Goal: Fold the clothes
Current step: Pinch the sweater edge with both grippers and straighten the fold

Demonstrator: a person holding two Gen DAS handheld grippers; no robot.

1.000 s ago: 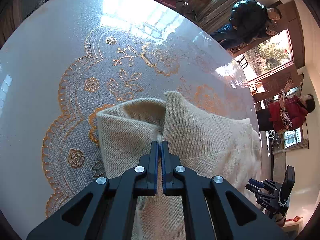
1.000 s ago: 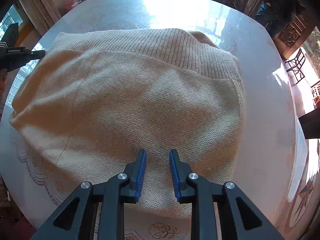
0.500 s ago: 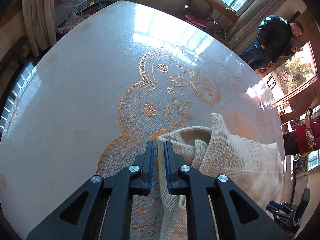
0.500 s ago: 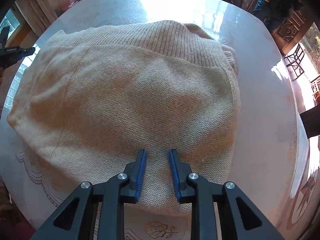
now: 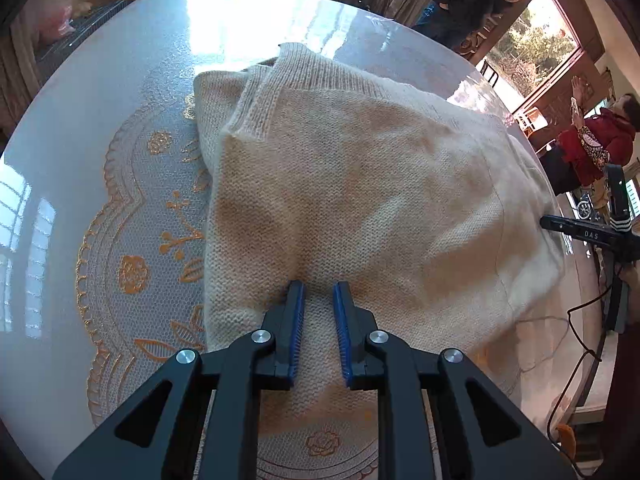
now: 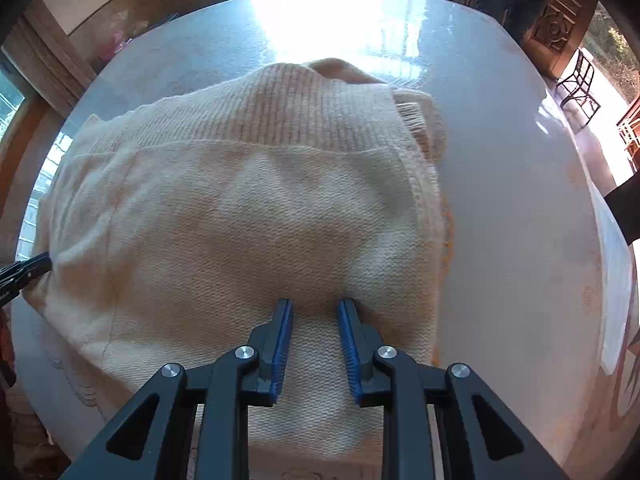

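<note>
A cream knitted sweater (image 5: 360,184) lies folded on a round glossy table (image 5: 80,120), its ribbed edge turned over at the far side. My left gripper (image 5: 318,286) points down onto the sweater's near part; its jaws are opening, with knit lying under the gap and nothing pinched. In the right wrist view the sweater (image 6: 240,220) fills the middle, with a ribbed band across its far part. My right gripper (image 6: 315,303) stands open with its tips on the fabric near the right hem. The other gripper's tip (image 6: 24,272) shows at the sweater's left edge.
A lace mat with gold flowers (image 5: 132,272) lies under the sweater. The bare table top (image 6: 500,200) stretches to the right. Beyond the table stand a person in a dark jacket (image 5: 460,0) and a person in red (image 5: 592,144). A black cable (image 5: 580,320) hangs at the right.
My left gripper let go of the sweater's folded edge, its jaws parted, and it swung over the sweater's body. The right gripper slid further over the fabric, jaws unchanged.
</note>
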